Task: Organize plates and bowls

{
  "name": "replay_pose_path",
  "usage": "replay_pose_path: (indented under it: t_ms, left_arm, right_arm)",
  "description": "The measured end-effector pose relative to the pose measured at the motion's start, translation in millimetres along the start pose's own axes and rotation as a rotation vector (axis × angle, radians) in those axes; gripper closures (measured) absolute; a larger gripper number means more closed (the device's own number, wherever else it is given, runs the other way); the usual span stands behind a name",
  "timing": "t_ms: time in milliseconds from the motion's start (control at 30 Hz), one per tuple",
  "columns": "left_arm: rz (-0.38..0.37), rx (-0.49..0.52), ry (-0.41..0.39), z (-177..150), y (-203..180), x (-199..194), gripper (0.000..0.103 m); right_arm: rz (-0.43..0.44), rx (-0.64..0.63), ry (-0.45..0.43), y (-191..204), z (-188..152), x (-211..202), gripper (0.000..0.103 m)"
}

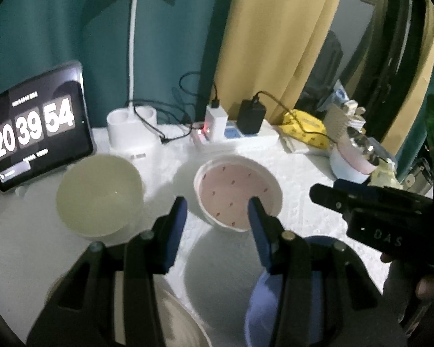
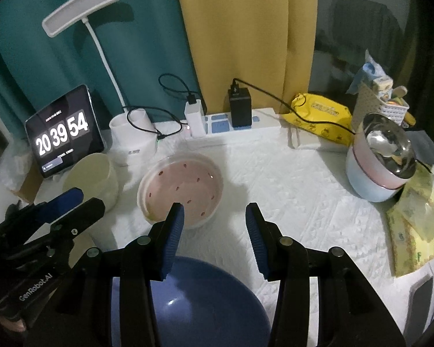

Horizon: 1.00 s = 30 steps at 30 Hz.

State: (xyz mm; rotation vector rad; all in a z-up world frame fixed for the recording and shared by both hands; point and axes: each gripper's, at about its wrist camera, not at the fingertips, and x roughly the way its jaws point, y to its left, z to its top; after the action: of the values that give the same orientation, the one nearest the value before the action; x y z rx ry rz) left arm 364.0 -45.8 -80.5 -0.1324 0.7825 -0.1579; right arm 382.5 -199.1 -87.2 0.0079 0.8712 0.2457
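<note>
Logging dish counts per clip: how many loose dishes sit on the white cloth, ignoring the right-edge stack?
3: cream bowl by the clock tablet, pink speckled dish mid-table, blue bowl nearest. A pale rim at the left view's bottom may be another.

The table cloth looks like white quilted fabric with a puckered, matt texture. The blue bowl is smooth and glossy, catching a small highlight. The steel bowl shines like polished metal. The pink dish and cream bowl look smooth and dull.
</note>
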Motion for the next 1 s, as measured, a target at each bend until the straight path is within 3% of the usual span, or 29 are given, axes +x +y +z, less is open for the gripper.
replay_pose_path:
  t_ms: [633,1000]
  left_arm:
    - [0.022,-0.038,0.175,-3,12,74,0.058]
    - [0.033,-0.026,0.211,-3,12,91,0.058]
  right_arm:
    - [0.009,0.166,0.147,-14,2,75,0.056]
    - [0.043,0.193,0.194,-14,-1,102,0.061]
